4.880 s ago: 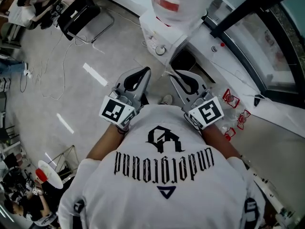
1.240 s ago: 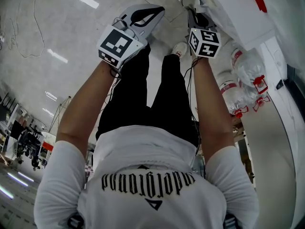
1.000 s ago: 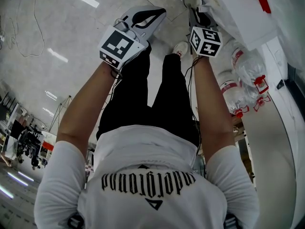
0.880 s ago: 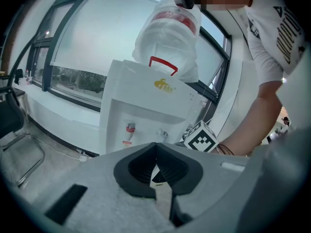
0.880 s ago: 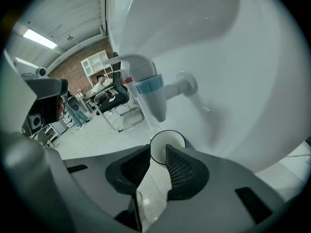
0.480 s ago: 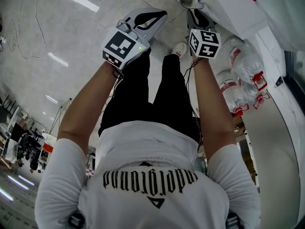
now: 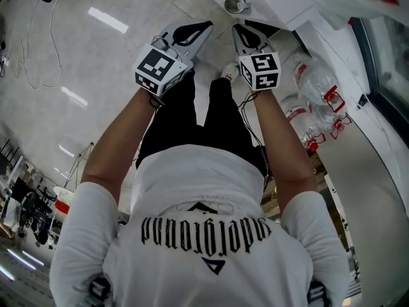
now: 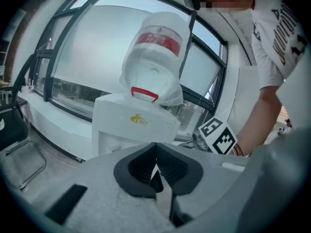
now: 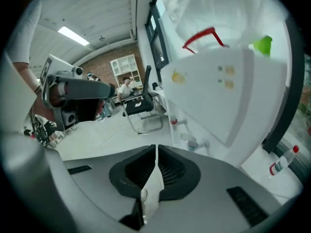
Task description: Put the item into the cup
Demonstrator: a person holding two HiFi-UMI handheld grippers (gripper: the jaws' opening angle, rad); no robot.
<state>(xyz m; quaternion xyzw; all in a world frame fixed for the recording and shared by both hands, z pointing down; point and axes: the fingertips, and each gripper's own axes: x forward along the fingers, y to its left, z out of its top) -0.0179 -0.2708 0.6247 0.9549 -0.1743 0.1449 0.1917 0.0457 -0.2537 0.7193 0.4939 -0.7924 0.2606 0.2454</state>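
Pale glossy floor [image 7: 77, 56] spreads below a person who stands facing a white water dispenser [image 8: 131, 125] with an upturned water jug [image 8: 155, 52] on top. The left hand-held gripper [image 8: 155, 168] is held out at chest height and aims at the dispenser's front. Its dark jaws are pressed together to a thin slit, and nothing can be made out between them.

Ahead of both tools, and nearer the right one's tips, a metal cup [image 7: 234, 4] stands on the dispenser's ledge, mouth up. The item meant for it cannot be picked out in any view.

The right hand-held gripper [image 9: 156, 160] sits just beside the left one, level with it, and its marker cube [image 7: 259, 71] faces up toward the head camera. Its jaws are also closed against each other (only a pale sliver shows below the pads, too vague to name). Past its left side an office chair [image 9: 141, 106] stands well off on the floor. To its right, clear plastic bottles [image 7: 307, 75] with red caps lie on the floor by the wall.
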